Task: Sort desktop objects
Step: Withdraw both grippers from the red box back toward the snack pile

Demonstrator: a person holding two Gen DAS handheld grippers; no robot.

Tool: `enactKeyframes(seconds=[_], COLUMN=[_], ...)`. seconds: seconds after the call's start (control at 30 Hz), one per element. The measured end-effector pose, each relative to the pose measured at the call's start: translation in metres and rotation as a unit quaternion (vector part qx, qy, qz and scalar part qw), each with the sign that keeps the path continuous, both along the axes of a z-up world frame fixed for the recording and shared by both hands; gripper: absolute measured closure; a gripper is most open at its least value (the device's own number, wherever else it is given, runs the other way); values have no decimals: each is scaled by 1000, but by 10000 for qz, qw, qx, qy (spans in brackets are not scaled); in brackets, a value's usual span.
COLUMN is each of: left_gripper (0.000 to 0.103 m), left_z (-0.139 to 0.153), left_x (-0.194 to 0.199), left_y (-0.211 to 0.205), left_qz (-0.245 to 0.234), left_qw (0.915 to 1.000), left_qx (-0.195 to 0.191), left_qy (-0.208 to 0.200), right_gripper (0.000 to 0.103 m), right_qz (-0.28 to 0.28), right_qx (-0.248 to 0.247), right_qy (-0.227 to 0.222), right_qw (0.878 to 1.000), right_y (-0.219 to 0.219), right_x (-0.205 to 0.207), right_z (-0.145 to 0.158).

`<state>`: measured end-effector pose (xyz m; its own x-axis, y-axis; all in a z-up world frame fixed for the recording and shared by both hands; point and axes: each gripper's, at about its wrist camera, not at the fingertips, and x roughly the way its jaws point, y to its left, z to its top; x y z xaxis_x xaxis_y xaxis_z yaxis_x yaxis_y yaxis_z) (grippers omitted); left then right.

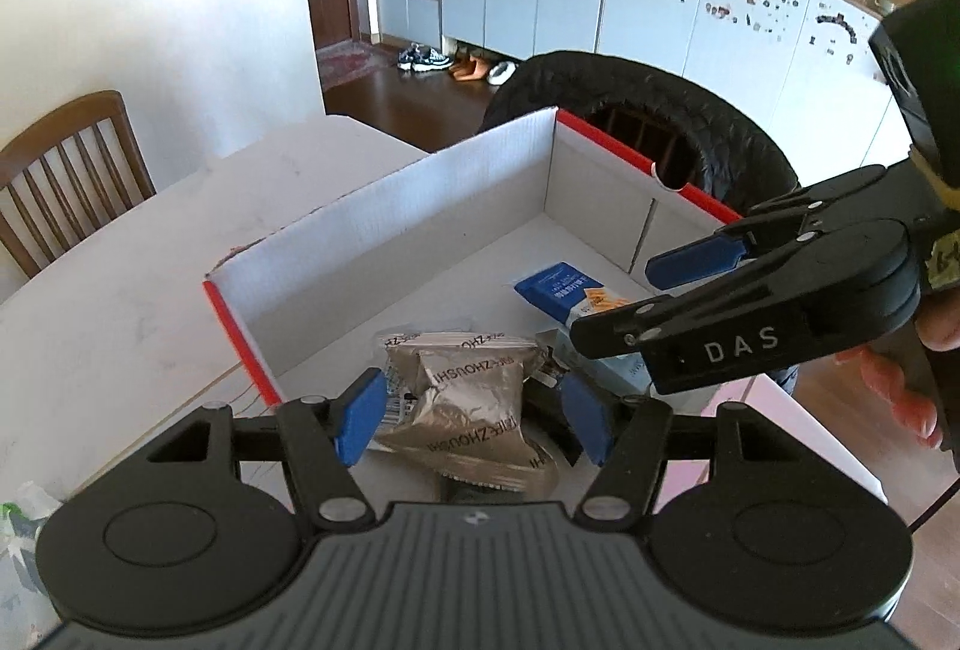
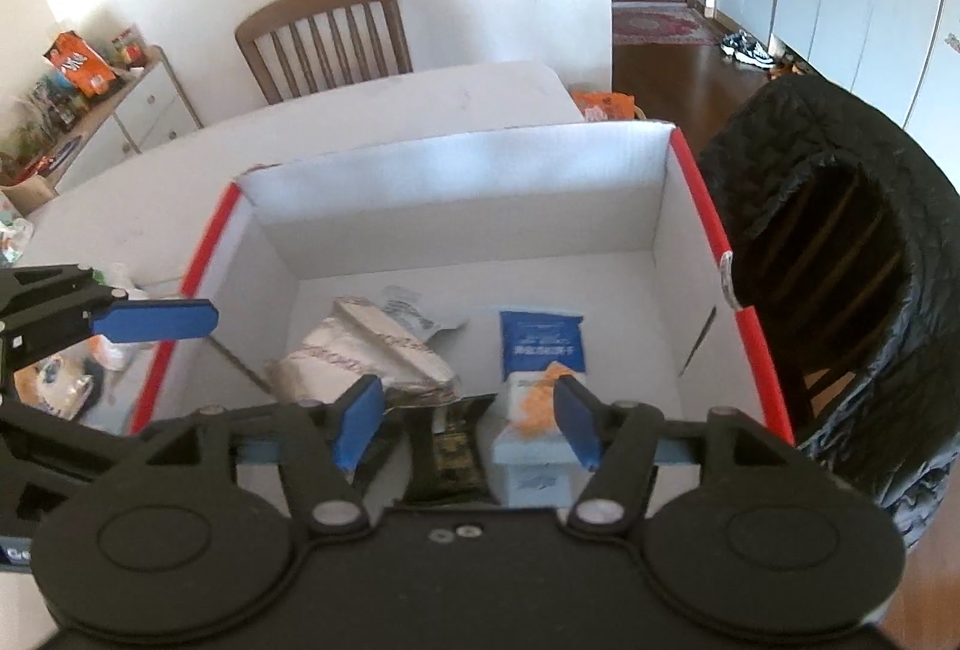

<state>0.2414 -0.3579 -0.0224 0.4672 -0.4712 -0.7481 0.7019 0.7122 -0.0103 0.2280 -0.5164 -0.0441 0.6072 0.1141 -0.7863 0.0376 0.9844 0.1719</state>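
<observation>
A white cardboard box with red edges [image 1: 384, 206] [image 2: 456, 182] stands on the table. In it lie silver foil packets [image 1: 474, 398] [image 2: 360, 356], a blue packet [image 1: 564, 290] [image 2: 543, 344], a pale blue carton [image 2: 528, 446] and a dark sachet [image 2: 447, 455]. My left gripper [image 1: 474, 419] hangs open above the foil packets without touching them. My right gripper [image 2: 468, 422] is open over the pale blue carton and the sachet, and holds nothing. In the left wrist view the right gripper [image 1: 636, 296] reaches in from the right. One blue finger [image 2: 156, 320] of the left gripper shows in the right wrist view.
The box rests on a white table [image 1: 120, 290]. A wooden chair [image 1: 66, 170] [image 2: 327, 35] stands at its far side. A black quilted jacket [image 1: 660, 110] [image 2: 840, 290] hangs over another chair right beside the box. Loose packets [image 2: 60, 386] lie on the table left of the box.
</observation>
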Motion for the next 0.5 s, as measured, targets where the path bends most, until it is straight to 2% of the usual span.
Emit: enactKeyframes(seconds=[0.2, 0.27, 0.5], left_gripper=[37, 33, 32], left_z=[9, 11, 17], left_x=[-12, -15, -23], left_y=[20, 26, 45], left_qz=[86, 97, 96], left_qw=[9998, 9996, 9992], left_qx=[-182, -256, -394], left_qy=[-23, -38, -54], right_gripper=[28, 25, 18], right_qz=[154, 121, -61], right_qx=[-91, -51, 183], right_qy=[-298, -377, -619], right_qw=[9994, 9992, 9979], right_y=[13, 16, 19], right_x=[-17, -23, -40], right_z=[14, 16, 21])
